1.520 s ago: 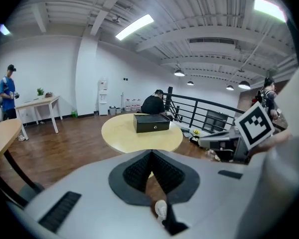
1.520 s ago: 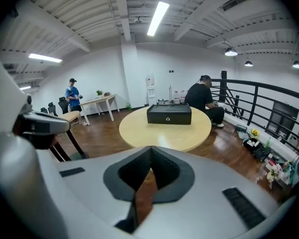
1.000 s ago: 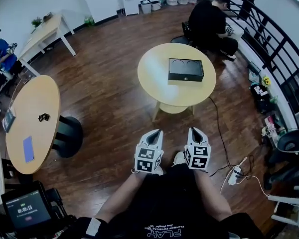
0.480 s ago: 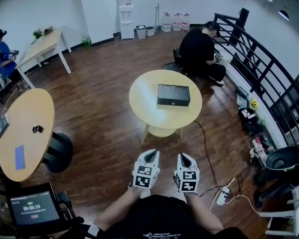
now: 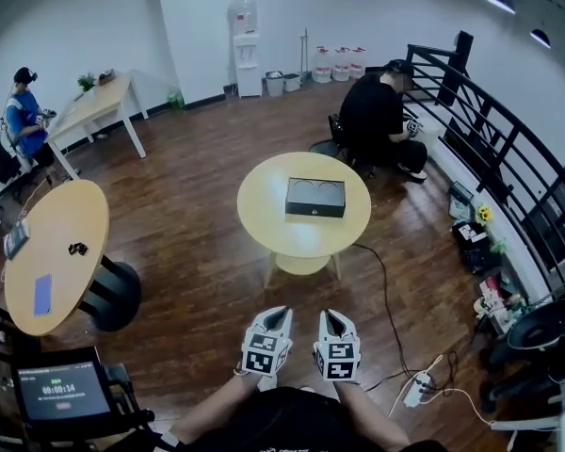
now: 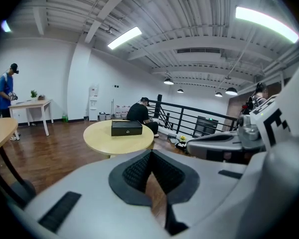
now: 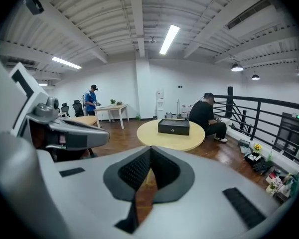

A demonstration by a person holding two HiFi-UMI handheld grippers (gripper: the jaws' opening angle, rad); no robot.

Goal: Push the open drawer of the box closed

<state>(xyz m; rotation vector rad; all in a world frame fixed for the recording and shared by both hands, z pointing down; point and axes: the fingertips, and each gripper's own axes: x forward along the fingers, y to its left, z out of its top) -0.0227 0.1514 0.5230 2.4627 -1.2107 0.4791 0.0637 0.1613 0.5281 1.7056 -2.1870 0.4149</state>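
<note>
The black box (image 5: 314,197) sits on a round yellow table (image 5: 264,210) well ahead of me, its top showing two round recesses. The box also shows small and far off in the left gripper view (image 6: 126,128) and in the right gripper view (image 7: 174,126), where its front carries a small round knob. How far the drawer stands out is too small to tell. My left gripper (image 5: 279,314) and right gripper (image 5: 328,316) hang side by side near my body, far short of the table. Both are shut with nothing between the jaws (image 6: 150,156) (image 7: 149,153).
A person in black (image 5: 377,116) sits just behind the table. A second round table (image 5: 52,252) stands at left, a black railing (image 5: 508,186) at right. A cable and power strip (image 5: 416,389) lie on the wooden floor at right. A monitor (image 5: 61,389) sits at bottom left.
The head view has tilted up and drawn back: the table and box look smaller and sit lower. Both grippers have slid down the frame and closer together, still shut.
</note>
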